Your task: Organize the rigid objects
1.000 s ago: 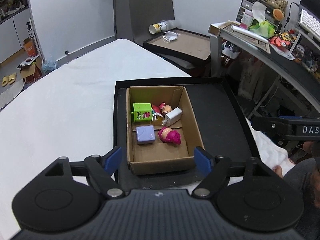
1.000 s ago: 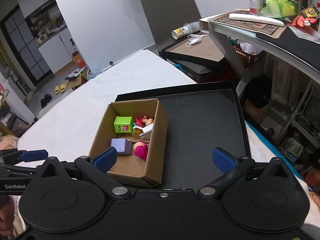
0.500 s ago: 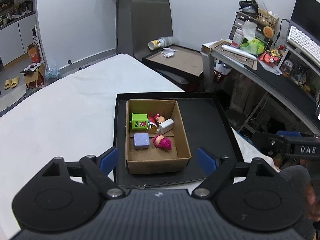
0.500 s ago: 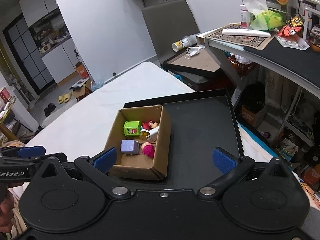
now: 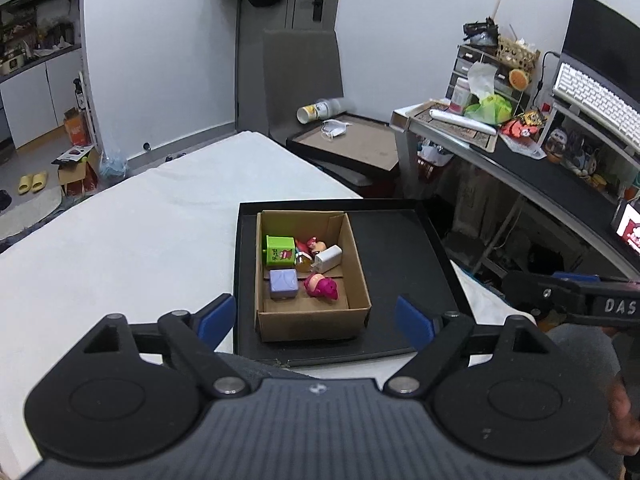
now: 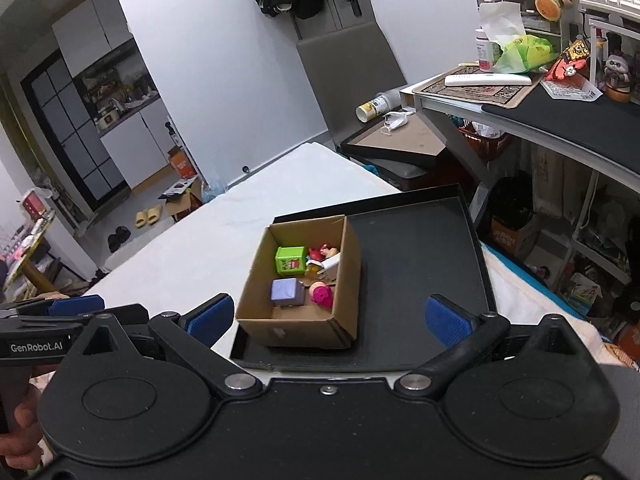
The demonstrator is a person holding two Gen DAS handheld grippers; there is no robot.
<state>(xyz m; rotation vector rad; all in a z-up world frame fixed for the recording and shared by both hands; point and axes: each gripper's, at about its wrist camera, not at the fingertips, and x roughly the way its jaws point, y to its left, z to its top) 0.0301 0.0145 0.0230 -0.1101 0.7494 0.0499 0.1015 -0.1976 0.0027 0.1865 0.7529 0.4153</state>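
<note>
white table top [image 5: 132,248] under black tray [image 5: 404,248], cardboard box [image 5: 312,322] of small toys [image 5: 283,284] inside it; left gripper [image 5: 316,318] and right gripper [image 6: 326,316] both spread wide, empty, well back, so little risk beyond clipping the light box wall on a careless return.

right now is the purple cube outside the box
No, the purple cube sits inside the box, beside the pink toy.
</note>
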